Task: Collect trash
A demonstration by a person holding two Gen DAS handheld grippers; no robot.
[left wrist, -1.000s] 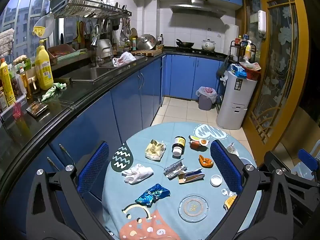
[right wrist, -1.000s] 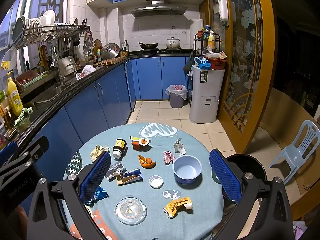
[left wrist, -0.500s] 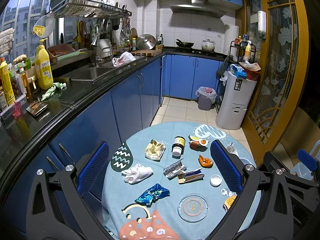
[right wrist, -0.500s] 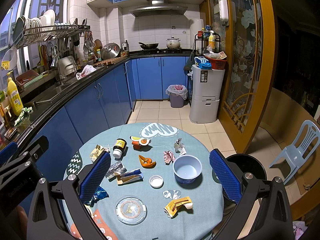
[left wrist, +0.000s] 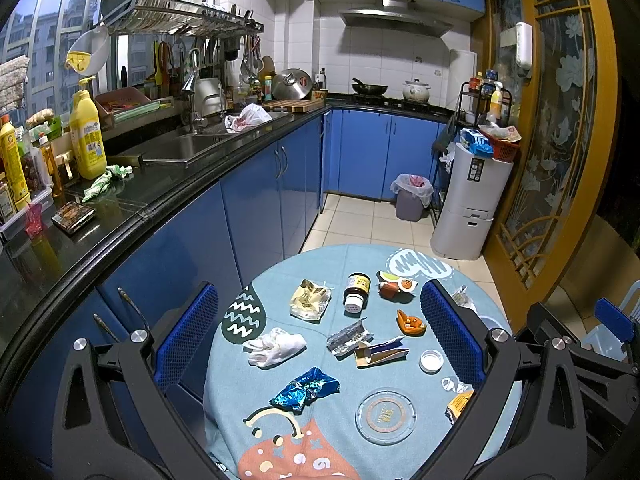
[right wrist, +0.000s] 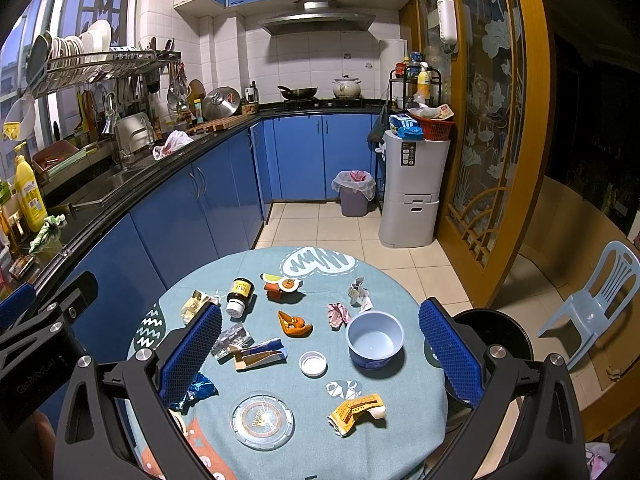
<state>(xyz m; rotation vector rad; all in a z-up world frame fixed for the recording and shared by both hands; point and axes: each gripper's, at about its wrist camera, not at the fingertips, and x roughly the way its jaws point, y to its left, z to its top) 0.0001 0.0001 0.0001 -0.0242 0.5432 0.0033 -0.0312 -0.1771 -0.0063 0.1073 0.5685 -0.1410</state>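
Note:
A round table with a light blue cloth [left wrist: 280,276] [right wrist: 404,292] carries scattered trash. In the left wrist view lie a white crumpled tissue [left wrist: 276,346], a blue foil wrapper [left wrist: 306,389], a cream wrapper [left wrist: 309,300], a silver blister pack [left wrist: 349,337], a torn carton [left wrist: 380,354] and an orange peel [left wrist: 410,323]. The right wrist view adds a yellow wrapper [right wrist: 356,410], a pink crumpled paper [right wrist: 338,314] and a white paper scrap [right wrist: 359,291]. My left gripper [left wrist: 320,338] and right gripper [right wrist: 320,354] are open and empty, above the table.
A blue bowl [right wrist: 374,340], a white lid [right wrist: 313,363], a dark jar [right wrist: 239,295] and a glass ashtray [right wrist: 262,420] are on the table. A black bin [right wrist: 494,334] stands right of it. A lined bin [right wrist: 354,193], blue cabinets [right wrist: 224,208] and a plastic chair [right wrist: 592,300] surround.

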